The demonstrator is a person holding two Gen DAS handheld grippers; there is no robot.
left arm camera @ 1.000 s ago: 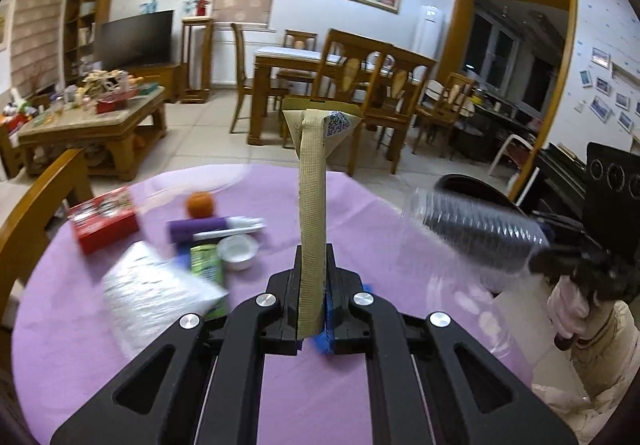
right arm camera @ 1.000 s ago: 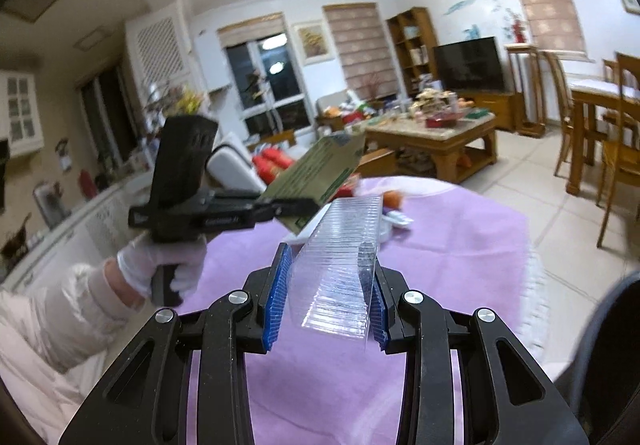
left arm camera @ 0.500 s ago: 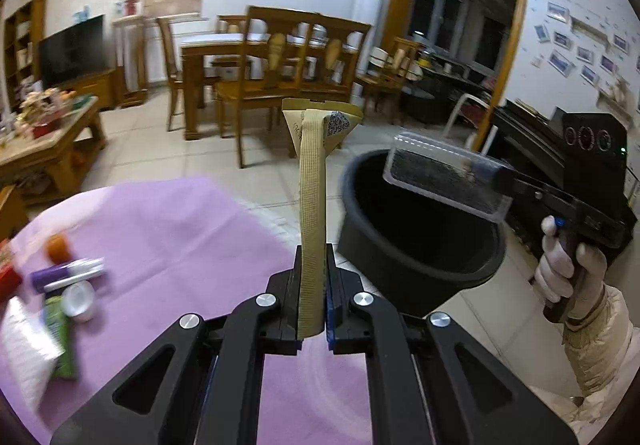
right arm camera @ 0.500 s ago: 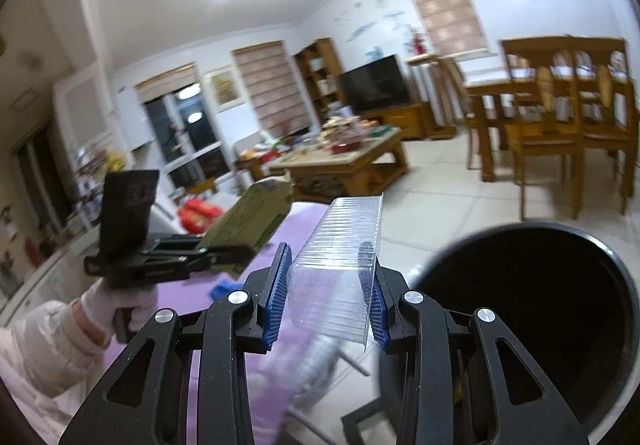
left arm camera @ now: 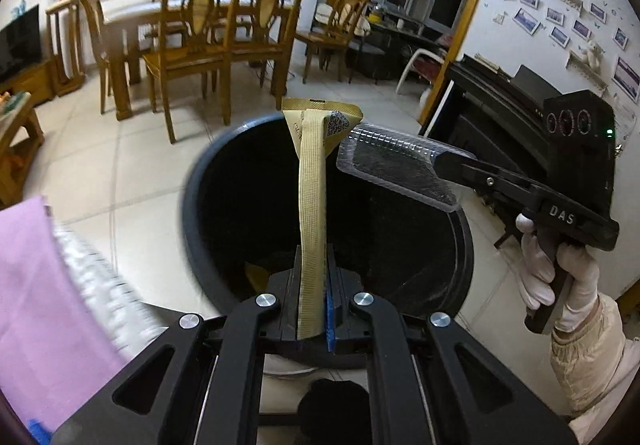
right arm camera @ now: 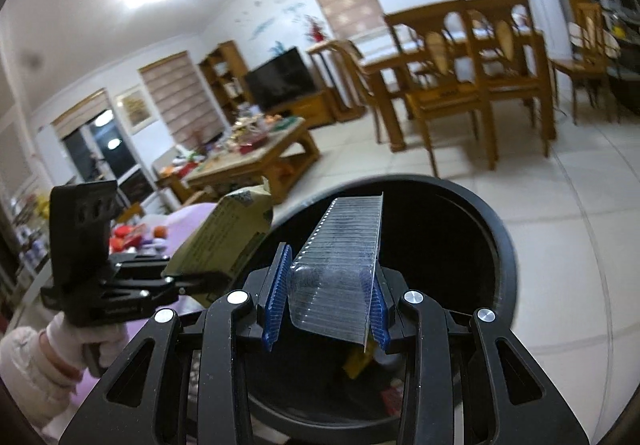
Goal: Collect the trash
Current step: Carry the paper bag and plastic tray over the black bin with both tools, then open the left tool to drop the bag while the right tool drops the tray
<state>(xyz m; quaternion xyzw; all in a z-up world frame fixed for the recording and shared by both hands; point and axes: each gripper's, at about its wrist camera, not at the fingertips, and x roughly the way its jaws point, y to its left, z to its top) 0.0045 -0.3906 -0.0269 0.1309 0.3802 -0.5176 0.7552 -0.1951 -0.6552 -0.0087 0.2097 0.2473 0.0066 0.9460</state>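
Our left gripper (left arm camera: 314, 309) pinches a tan packet (left arm camera: 312, 213) and our right gripper (right arm camera: 328, 309) clamps a clear ribbed tray (right arm camera: 340, 269), both held over the black bin (left arm camera: 208, 181).

Open black bin (left arm camera: 192, 205) mouth, unobstructed below; purple-clothed table (left arm camera: 36, 285) edge close at its left.
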